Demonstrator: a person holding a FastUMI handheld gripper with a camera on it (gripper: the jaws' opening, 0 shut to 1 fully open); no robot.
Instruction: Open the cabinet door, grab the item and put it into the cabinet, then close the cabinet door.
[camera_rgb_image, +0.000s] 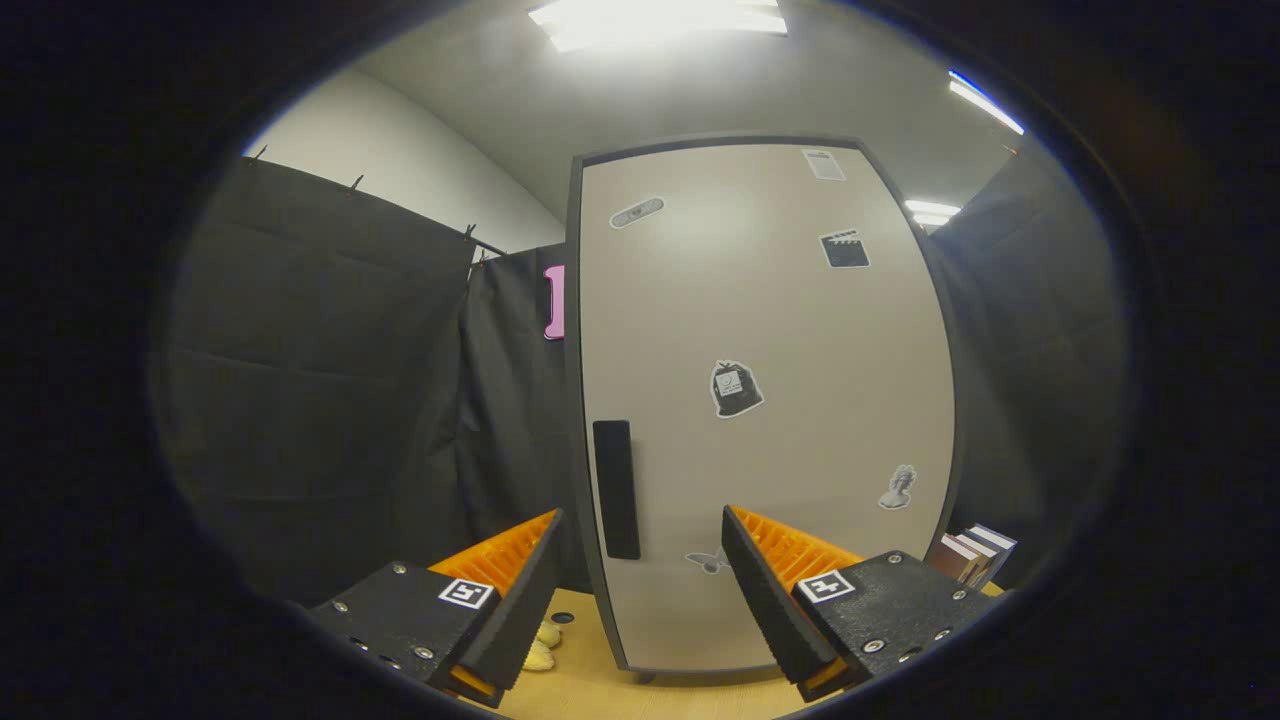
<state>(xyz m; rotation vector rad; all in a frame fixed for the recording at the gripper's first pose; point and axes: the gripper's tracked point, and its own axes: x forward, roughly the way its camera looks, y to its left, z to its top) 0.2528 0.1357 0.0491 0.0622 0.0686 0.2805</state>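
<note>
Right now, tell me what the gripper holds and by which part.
Nothing is held. The gripper is open, its fingers spread apart ahead of the closed cabinet door, with the black handle just beyond the gap.

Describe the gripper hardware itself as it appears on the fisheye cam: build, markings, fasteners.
The gripper has two wedge-shaped fingers with ribbed, ridged inner faces, tapering toward the tips. Each sits on a textured block-like carrier held by small silver screws. Each carrier bears one square black-and-white fiducial marker on top. No cables are visible. The fingers stand apart, open, with the cabinet door beyond them.
</note>
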